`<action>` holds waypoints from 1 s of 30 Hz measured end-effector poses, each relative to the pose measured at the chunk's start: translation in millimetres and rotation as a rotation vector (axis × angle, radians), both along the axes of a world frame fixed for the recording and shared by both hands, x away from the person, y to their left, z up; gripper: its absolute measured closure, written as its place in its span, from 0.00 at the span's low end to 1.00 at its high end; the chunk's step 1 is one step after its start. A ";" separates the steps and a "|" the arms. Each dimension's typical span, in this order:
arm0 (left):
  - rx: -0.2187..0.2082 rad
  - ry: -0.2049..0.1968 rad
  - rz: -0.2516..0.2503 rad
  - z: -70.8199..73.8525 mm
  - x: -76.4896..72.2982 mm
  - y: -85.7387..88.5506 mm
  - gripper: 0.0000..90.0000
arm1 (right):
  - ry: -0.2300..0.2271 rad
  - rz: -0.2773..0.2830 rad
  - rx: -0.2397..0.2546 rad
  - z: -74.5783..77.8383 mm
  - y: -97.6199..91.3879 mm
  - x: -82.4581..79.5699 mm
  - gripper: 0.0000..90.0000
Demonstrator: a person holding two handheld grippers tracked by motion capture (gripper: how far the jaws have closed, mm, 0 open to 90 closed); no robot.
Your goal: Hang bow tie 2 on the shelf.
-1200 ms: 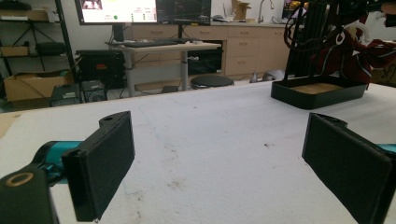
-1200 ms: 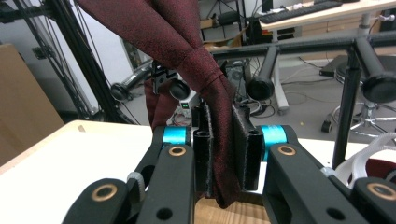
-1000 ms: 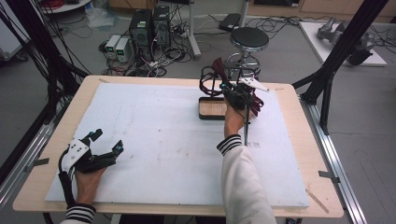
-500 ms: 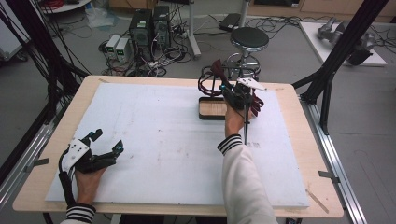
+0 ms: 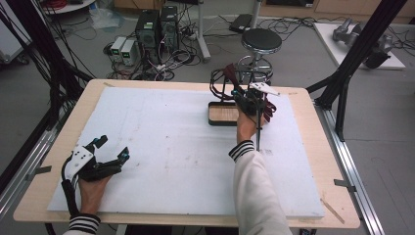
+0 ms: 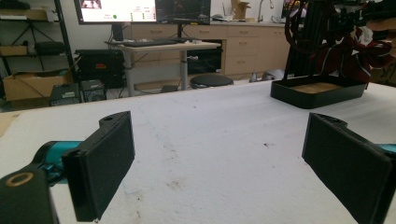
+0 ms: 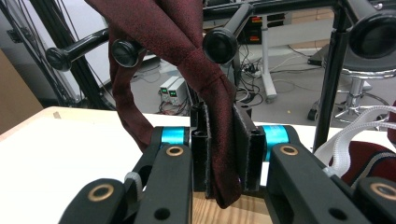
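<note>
Right gripper (image 7: 219, 154) reaches to the far right of the table, at a black rack (image 5: 230, 81) that stands in a shallow black tray (image 5: 220, 113) with a wooden floor. In the right gripper view its jaws are pressed together on a dark red strap (image 7: 212, 116) — the fabric runs down between the two pads and pokes out just below them. Above the jaws the strap rises and loops over the rack's black pegs (image 7: 219, 44), which end in round knobs; a second run of the same red fabric hangs to the left of the pads. A white webbing strap (image 7: 355, 128) lies at the right, over more red fabric. In the high view this gripper (image 5: 250, 98) sits just to the right of the tray, with the hand behind it and a white sleeve with a striped cuff (image 5: 241, 150) coming in from the near edge. Left gripper (image 5: 105, 157) rests at the near left of the white table top (image 5: 161, 137), well apart from the rack. Its own view shows both black pads (image 6: 105, 168) standing wide apart with bare table between them — nothing held. From there the tray and rack show at the far right. A round black stool (image 5: 261, 40) stands on the floor beyond the table's far edge.
</note>
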State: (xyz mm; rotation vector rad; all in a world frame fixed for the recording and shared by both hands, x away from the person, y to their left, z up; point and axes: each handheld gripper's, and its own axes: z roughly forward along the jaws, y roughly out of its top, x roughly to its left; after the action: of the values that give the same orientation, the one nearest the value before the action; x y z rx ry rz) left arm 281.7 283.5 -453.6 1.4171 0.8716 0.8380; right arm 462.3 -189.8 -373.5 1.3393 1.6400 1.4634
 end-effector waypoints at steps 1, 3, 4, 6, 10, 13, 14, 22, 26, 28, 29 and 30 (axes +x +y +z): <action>0.000 0.000 0.000 0.0 0.0 0.0 0.11 | 0.001 0.001 -0.001 -0.1 -0.1 0.0 0.88; 0.000 0.001 0.000 0.0 0.0 0.0 0.11 | 0.005 0.000 0.005 -0.8 -0.3 0.4 0.87; -0.001 0.002 -0.001 0.0 0.0 -0.2 0.11 | 0.005 0.001 0.004 -1.2 -0.7 0.9 0.87; -0.003 0.002 -0.001 0.0 0.0 -0.3 0.11 | 0.012 -0.001 0.004 -1.9 -0.9 1.2 0.87; -0.001 0.002 0.000 0.0 0.0 -0.4 0.11 | 0.019 0.012 -0.003 -2.7 -0.2 1.5 0.81; 0.000 0.001 0.001 0.0 -0.1 -0.5 0.11 | 0.028 0.049 -0.012 -2.1 2.7 0.6 0.67; 0.000 0.001 0.001 0.0 -0.1 -0.6 0.11 | 0.030 0.058 -0.021 -0.9 4.4 -0.4 0.61; 0.001 -0.003 0.002 -0.1 -0.3 -0.6 0.11 | 0.039 0.111 -0.046 5.1 12.9 -6.8 0.27; 0.002 -0.004 0.003 -0.1 -0.7 -0.7 0.11 | 0.036 0.149 -0.050 10.2 17.8 -13.8 0.19; 0.001 -0.005 0.002 -0.1 -0.7 -0.7 0.11 | 0.025 0.164 -0.055 12.8 19.9 -19.8 0.17; 0.000 -0.005 0.003 -0.2 -0.8 -0.7 0.11 | 0.020 0.174 -0.060 14.1 20.5 -23.4 0.16; 0.000 -0.004 0.003 -0.1 -0.7 -0.6 0.11 | 0.019 0.183 -0.065 15.3 20.9 -27.4 0.15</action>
State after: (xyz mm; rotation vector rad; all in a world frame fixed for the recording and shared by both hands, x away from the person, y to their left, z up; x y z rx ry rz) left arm 281.0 283.0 -453.7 1.4134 0.8706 0.8429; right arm 434.8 -168.9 -358.2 1.1971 1.8481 1.4898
